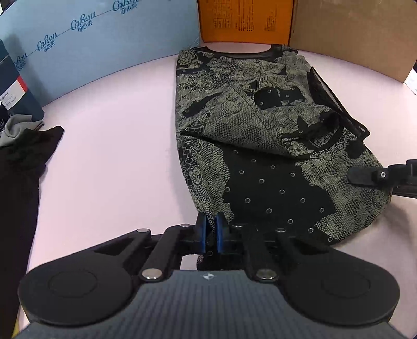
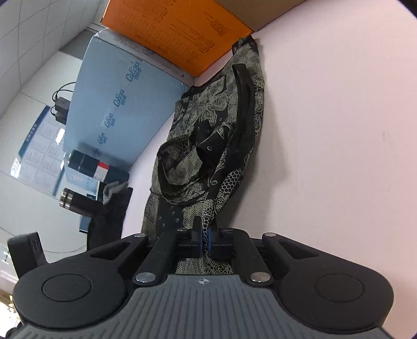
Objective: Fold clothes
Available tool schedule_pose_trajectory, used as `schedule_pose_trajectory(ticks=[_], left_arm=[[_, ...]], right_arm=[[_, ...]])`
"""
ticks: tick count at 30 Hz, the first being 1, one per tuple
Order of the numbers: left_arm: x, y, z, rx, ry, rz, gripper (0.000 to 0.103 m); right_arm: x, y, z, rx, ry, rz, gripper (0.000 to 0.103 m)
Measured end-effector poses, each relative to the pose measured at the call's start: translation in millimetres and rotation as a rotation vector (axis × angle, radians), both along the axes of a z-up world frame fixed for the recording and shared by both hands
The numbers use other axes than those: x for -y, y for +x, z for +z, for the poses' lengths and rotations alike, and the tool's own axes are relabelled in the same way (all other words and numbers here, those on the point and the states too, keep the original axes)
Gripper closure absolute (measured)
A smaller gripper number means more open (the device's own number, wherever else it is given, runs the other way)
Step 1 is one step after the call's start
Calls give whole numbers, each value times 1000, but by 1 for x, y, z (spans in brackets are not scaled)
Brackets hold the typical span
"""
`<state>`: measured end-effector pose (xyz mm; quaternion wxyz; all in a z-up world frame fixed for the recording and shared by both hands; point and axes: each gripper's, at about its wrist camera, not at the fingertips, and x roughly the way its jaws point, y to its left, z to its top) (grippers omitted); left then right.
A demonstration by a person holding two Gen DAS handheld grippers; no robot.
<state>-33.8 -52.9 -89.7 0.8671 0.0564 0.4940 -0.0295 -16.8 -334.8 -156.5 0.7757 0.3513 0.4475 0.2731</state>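
A black and olive lace-patterned top (image 1: 260,125) lies folded lengthwise on the pink table (image 1: 112,146), its neckline at the far end. My left gripper (image 1: 211,221) is shut on the near left corner of its hem, blue pads pinching the cloth. In the same view the other gripper's black body shows at the right edge, over the hem's right side. In the right wrist view my right gripper (image 2: 206,229) is shut on the near edge of the patterned top (image 2: 208,135), which stretches away toward the boxes with a black trimmed sleeve folded on top.
A light blue box (image 1: 104,44), an orange box (image 1: 245,20) and a brown cardboard box (image 1: 359,34) stand along the table's far side. A dark garment (image 1: 23,167) with a grey piece lies at the left, beside a dark bottle box (image 1: 15,86).
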Motion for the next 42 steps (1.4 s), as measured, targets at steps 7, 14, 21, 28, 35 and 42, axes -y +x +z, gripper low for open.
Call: schedule_pose_trajectory(ticks=[7,14,21,28,35,42], left_arm=[[-1,-10,4,20,5,-13,101],[-11,-44,10,28,19,-66,101],[-22,-47,46,76,-35,-96,101],[-35,79,85,174,-23,5,97],[-118,148,49,78,-91,173,52],[-125,146,2,-2,-294,-24,26]], right_arm=[[2,-9,5,-17,14,27,99],[10,-35,7,-61,96,62,100],[18,-54,9,-139,313,53,100],[37,15,20,-83,397,-244,98],[59,41,44,20,197,-388,50],[34,57,39,112,-224,-190,28]])
